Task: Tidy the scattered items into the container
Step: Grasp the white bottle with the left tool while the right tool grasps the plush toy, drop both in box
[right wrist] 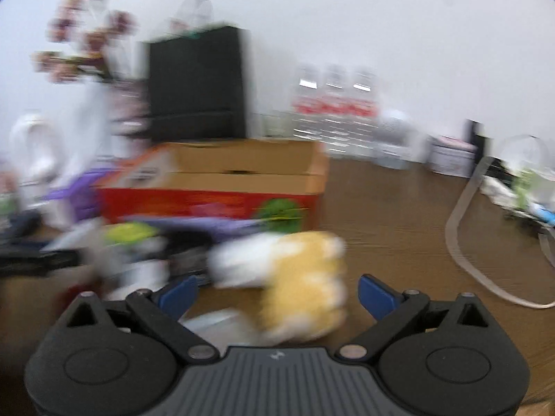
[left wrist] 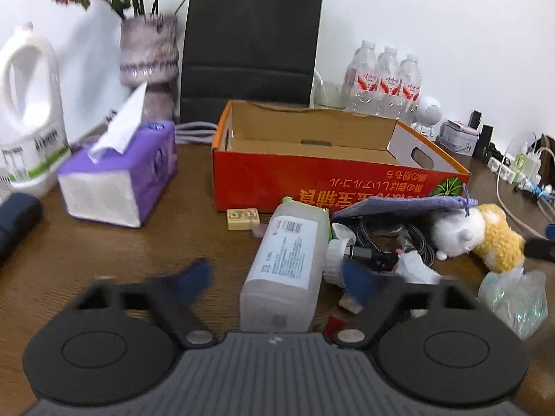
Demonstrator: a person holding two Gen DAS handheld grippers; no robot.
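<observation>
Bottle [left wrist: 288, 270] lies between left claw [left wrist: 277, 279] fingers.

Desk [left wrist: 104, 253], brown wood. Open red cardboard box [left wrist: 312, 173], nothing visible inside. Before it: translucent bottle [left wrist: 289, 263] lying flat between the blurred blue fingertips [left wrist: 196, 279] of the left tongs [left wrist: 277, 277]; purple cloth [left wrist: 402, 204]; white-and-yellow plush toy [left wrist: 478, 235]; purple tissue pack [left wrist: 118, 180] at left.
</observation>
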